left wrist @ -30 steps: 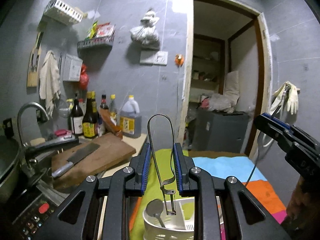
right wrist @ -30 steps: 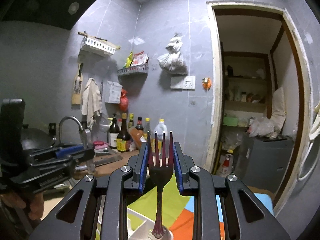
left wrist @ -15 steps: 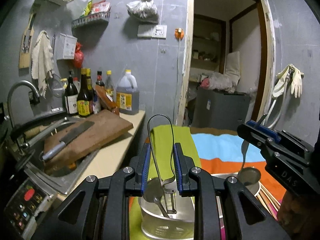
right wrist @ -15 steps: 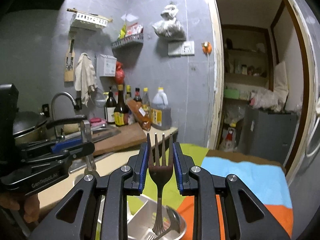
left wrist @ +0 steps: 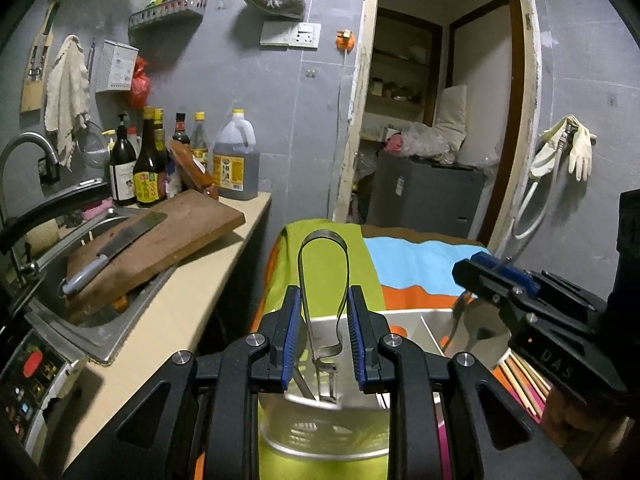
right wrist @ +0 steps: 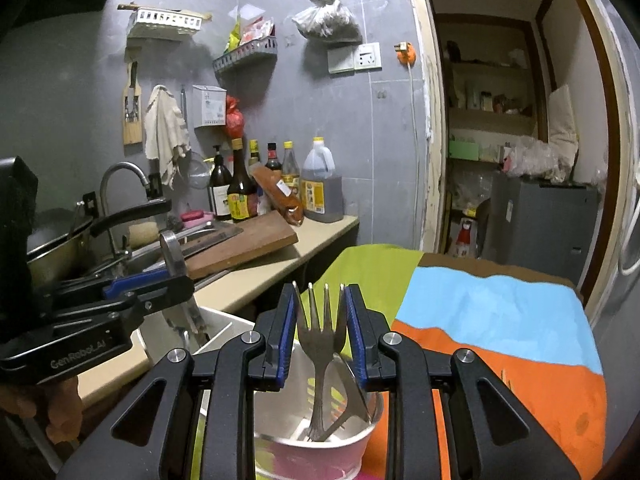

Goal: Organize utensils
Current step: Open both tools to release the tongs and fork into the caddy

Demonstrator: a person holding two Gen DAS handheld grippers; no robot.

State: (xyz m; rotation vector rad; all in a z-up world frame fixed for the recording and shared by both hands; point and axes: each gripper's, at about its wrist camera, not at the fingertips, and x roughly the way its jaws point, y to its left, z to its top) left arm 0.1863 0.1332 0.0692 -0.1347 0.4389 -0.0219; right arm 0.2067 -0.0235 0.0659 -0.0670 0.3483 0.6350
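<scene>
In the left wrist view my left gripper is shut on a metal peeler, its loop handle up between the blue pads and its blade end down inside the white utensil caddy. The right wrist view shows my right gripper shut on a fork, tines up. The fork's handle reaches down into a rounded compartment of the caddy, beside a spoon. Each gripper shows in the other's view: the right gripper and the left gripper.
The caddy stands on a green, blue and orange cloth. Chopsticks lie to its right. Left of it is a counter with a cutting board, a cleaver, a sink, a tap and bottles. A doorway opens behind.
Both grippers have sunk toward the caddy and tipped downward. The peeler's end and the fork's handle now reach deeper into the caddy. Both grips are unchanged.
</scene>
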